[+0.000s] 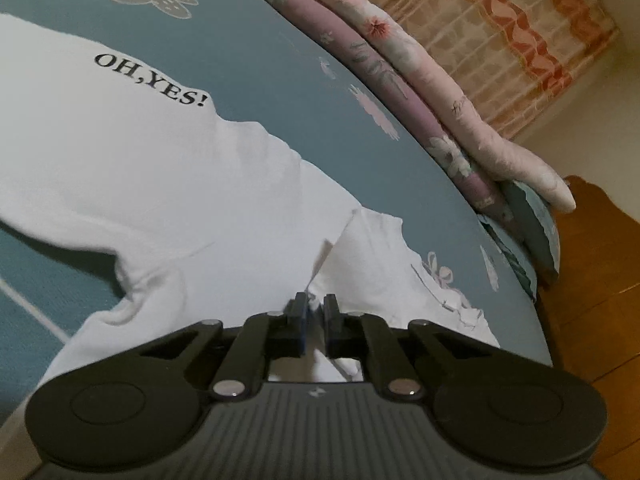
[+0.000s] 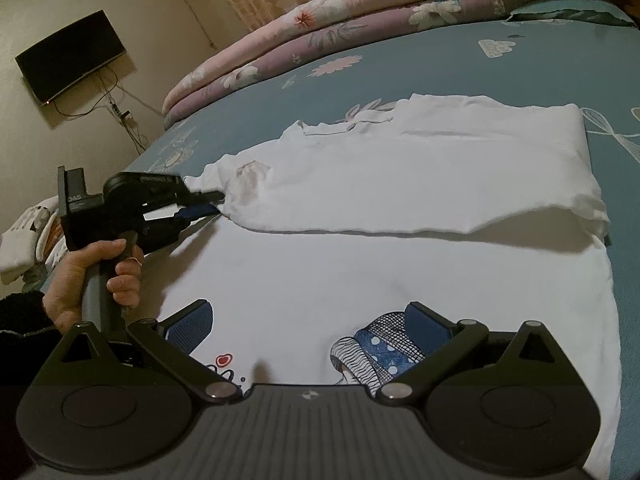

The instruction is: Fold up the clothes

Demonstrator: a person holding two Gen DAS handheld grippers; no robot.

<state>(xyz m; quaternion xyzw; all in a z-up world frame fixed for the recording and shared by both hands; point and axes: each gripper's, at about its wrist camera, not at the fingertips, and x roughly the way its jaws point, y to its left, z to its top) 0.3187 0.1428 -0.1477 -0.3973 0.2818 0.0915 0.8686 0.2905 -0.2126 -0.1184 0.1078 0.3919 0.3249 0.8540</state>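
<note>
Bed (image 2: 460,64) fills both views, covered in a blue sheet with pale flower prints. Along its far edge lies a rolled stack of quilts (image 2: 320,28), pink over purple, floral. Patterned curtain (image 1: 500,36) hangs beyond them; a dark wall screen (image 2: 70,56) sits at far left in the right wrist view, cables trailing below it.

White T-shirt (image 2: 360,264) lies spread flat across the middle of the bed, printed side up: a cartoon figure in a blue spotted hat near the right gripper, and the words "OH,YES!" seen from the left wrist camera. One side of the shirt is folded over onto the body, forming a long band with its sleeve (image 2: 240,184) at the left end.

Left gripper (image 2: 214,202) is clamped on that sleeve end, cloth pinched between the closed fingers; whether it grips one layer or several is hard to tell. A hand (image 2: 92,280) in a dark sleeve holds its handle.

Right gripper (image 2: 308,320) hovers over the shirt's near part, jaws spread wide, nothing between them.
</note>
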